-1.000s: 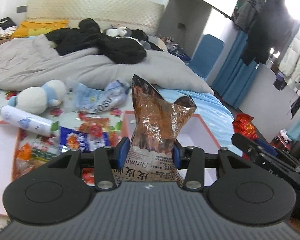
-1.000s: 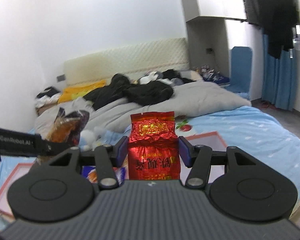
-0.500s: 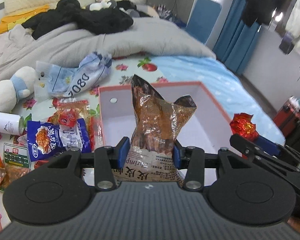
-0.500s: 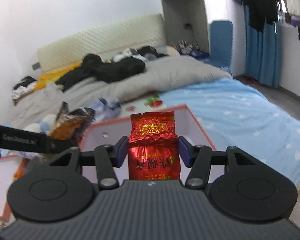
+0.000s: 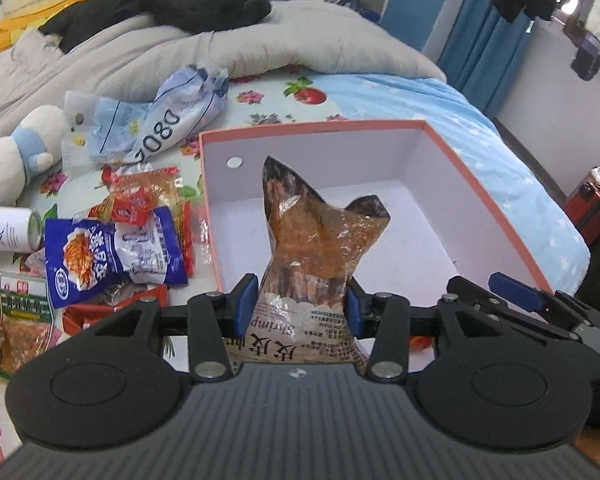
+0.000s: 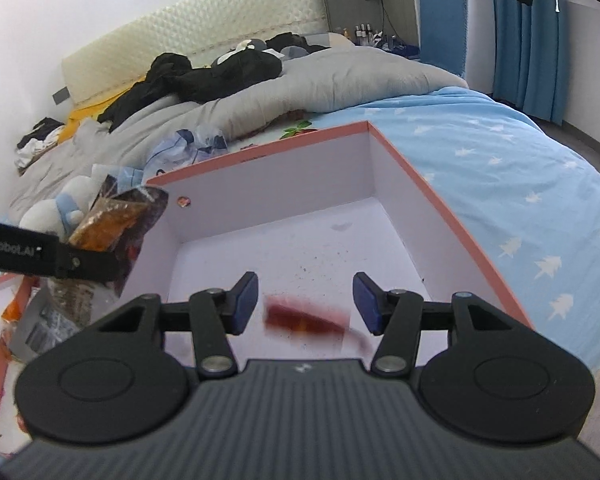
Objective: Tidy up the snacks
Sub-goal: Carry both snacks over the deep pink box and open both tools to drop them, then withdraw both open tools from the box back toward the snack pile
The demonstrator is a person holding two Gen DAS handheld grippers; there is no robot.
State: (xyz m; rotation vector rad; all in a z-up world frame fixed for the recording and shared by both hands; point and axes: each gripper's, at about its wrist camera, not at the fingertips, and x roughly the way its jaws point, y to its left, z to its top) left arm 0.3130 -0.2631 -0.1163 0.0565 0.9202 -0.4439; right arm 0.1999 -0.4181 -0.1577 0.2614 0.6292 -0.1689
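Note:
A pink-rimmed white box point(image 5: 340, 152) lies open on the bed. My left gripper point(image 5: 300, 308) hangs over its near left part, pads still on a brown shrimp snack bag point(image 5: 320, 240) that stands upright between them; the jaws are opening. In the right wrist view the same box point(image 6: 280, 184) fills the middle. My right gripper point(image 6: 305, 308) is open above its floor. A red packet point(image 6: 308, 326), blurred, sits low in the gap and touches neither pad. The brown bag point(image 6: 112, 220) shows at the left there.
Left of the box lie loose snacks: a blue packet point(image 5: 108, 256), a red-orange packet point(image 5: 144, 192), a white can point(image 5: 8, 228). A plush toy point(image 5: 16, 152), plastic bags point(image 5: 172, 120) and a grey duvet point(image 5: 220, 52) lie beyond. The bed's edge runs on the right.
Both grippers have come down and forward over the box. The red packet has slipped out of the right pads and drops, blurred. The brown bag stays in the left jaws.

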